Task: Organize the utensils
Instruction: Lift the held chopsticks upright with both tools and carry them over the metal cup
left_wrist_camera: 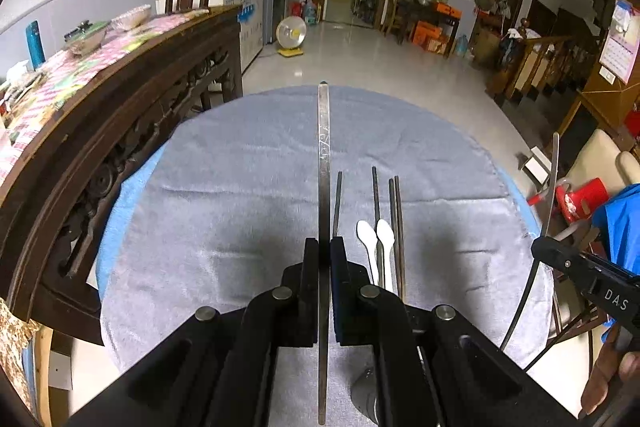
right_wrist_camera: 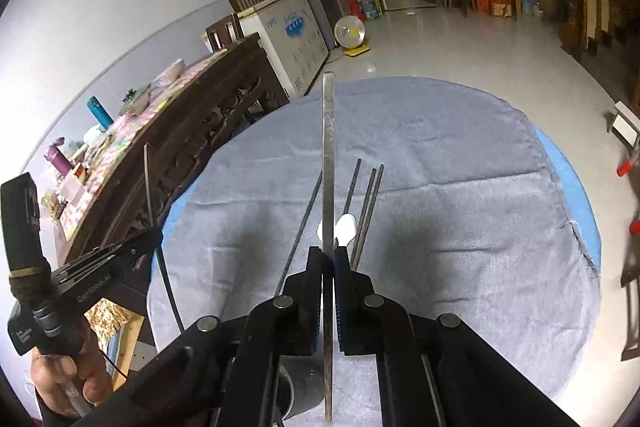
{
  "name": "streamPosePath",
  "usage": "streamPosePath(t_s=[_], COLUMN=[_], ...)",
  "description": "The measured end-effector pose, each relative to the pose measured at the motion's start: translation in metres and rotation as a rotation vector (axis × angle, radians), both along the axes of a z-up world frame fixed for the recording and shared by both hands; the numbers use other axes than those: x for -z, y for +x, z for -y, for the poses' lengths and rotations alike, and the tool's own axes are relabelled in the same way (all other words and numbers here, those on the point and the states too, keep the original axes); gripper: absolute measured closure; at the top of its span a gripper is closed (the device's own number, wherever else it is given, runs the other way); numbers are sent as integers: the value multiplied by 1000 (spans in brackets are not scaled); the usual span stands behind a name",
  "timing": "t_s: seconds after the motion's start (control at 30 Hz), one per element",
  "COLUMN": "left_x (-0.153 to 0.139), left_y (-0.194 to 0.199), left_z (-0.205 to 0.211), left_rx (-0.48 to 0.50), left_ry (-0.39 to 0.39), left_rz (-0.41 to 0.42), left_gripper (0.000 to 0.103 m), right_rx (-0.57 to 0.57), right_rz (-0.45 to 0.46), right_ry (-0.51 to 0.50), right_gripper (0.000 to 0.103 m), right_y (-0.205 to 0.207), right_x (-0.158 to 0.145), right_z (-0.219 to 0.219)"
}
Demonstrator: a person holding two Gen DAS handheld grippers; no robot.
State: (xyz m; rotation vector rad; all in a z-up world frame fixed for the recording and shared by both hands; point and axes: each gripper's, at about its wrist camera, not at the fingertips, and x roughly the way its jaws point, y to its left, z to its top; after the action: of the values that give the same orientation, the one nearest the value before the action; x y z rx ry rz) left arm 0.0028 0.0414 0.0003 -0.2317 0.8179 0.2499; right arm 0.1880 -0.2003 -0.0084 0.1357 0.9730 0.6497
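Chopsticks (left_wrist_camera: pixel 396 227) and white spoons (left_wrist_camera: pixel 374 243) on grey cloth (left_wrist_camera: pixel 240 187) | left gripper (left_wrist_camera: pixel 324 247), right gripper (right_wrist_camera: pixel 328 255): each clamped on seemingly a metal strip (left_wrist_camera: pixel 323 147)

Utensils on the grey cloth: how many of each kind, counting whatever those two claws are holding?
Dark chopsticks: 4
White spoons: 2
Flat metal utensils, one each in left gripper and right gripper: 2
Total: 8

— How many chopsticks (left_wrist_camera: pixel 375 193) lie on the cloth?
— Four dark ones, plus two white spoons (left_wrist_camera: pixel 368 235).
— And the flat metal strips (left_wrist_camera: pixel 324 155)?
— Two, one in each gripper's jaws.
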Motion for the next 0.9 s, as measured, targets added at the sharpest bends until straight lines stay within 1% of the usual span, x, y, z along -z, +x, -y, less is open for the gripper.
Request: streamPosePath(t_s=[0.4,0.6,0.9], left_x=[-21,-33,-43], left_y=[-27,-36,-40], left_z=[6,7,17], left_rx=[-17,-13,6], left_ry=[17,3,-14], left_rz=[99,143,180], left_gripper=[97,97,97], right_rx=[31,30,1], right_rz=[55,72,96], right_ry=[104,145,184], right_gripper=[97,97,96], right_y=[-26,-35,-45], right_x=[-17,-25,-35], right_z=[14,16,11])
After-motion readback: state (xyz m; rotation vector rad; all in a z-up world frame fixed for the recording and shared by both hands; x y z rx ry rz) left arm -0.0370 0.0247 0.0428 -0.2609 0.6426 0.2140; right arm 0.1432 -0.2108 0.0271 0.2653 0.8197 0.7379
